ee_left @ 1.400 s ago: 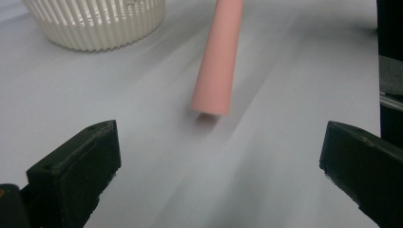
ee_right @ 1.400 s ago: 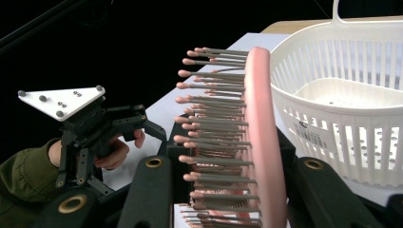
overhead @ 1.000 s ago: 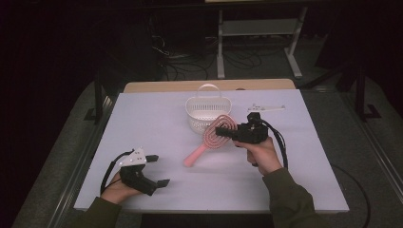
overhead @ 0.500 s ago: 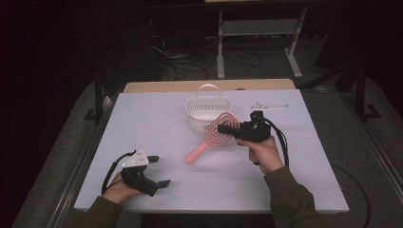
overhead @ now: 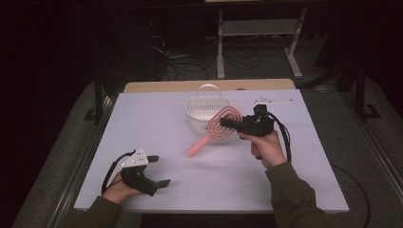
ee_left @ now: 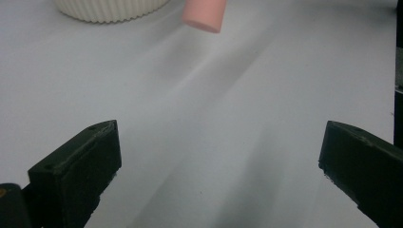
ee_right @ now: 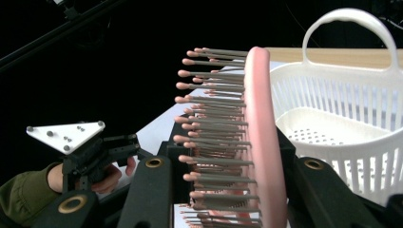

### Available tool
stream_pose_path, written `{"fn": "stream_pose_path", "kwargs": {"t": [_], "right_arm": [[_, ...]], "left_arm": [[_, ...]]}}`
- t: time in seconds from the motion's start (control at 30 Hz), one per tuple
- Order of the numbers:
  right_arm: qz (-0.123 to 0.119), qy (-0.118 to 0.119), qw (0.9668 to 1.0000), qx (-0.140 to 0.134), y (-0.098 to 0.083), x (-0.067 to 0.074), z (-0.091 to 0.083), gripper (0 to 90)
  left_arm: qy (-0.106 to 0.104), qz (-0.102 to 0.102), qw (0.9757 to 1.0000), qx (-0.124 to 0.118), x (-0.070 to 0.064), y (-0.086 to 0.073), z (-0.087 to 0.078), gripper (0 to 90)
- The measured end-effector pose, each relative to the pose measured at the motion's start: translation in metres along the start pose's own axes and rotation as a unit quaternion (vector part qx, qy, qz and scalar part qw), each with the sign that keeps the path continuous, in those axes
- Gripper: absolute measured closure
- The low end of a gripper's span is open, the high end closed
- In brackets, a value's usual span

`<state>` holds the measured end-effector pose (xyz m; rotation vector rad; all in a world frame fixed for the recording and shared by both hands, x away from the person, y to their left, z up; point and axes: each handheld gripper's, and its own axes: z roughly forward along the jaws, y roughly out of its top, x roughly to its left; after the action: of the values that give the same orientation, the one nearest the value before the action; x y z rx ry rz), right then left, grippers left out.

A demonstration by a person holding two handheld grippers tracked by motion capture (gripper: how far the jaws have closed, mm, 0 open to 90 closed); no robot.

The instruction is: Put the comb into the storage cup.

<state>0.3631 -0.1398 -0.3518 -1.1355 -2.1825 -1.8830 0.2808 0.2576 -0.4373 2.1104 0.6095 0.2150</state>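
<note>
Pinching the pink hairbrush (overhead: 219, 126) by its head, the right tool (overhead: 227, 123) is held at the white basket's (overhead: 207, 114) four o'clock rim, probably for dropping it inside. The left tool (overhead: 159, 170) is rested spread on the worktop (overhead: 285, 161), kept clear.

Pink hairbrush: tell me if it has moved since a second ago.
Yes. The pink hairbrush, clamped in the right gripper, has risen slightly toward the white basket, handle end off the table.
</note>
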Motion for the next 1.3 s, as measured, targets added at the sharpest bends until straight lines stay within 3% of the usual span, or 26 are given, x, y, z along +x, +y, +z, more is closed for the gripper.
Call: {"fn": "stream_pose_path", "kwargs": {"t": [1.2, 1.3], "right_arm": [[-0.020, -0.019, 0.9988, -0.039, 0.052, 0.001, -0.014, 63.4], [-0.019, -0.021, 0.9987, -0.042, 0.055, 0.001, -0.016, 63.4]], "left_arm": [[0.008, -0.003, 1.0000, -0.002, 0.000, -0.001, -0.001, 0.4], [0.007, -0.001, 1.0000, -0.003, -0.001, 0.000, -0.002, 4.5]]}}
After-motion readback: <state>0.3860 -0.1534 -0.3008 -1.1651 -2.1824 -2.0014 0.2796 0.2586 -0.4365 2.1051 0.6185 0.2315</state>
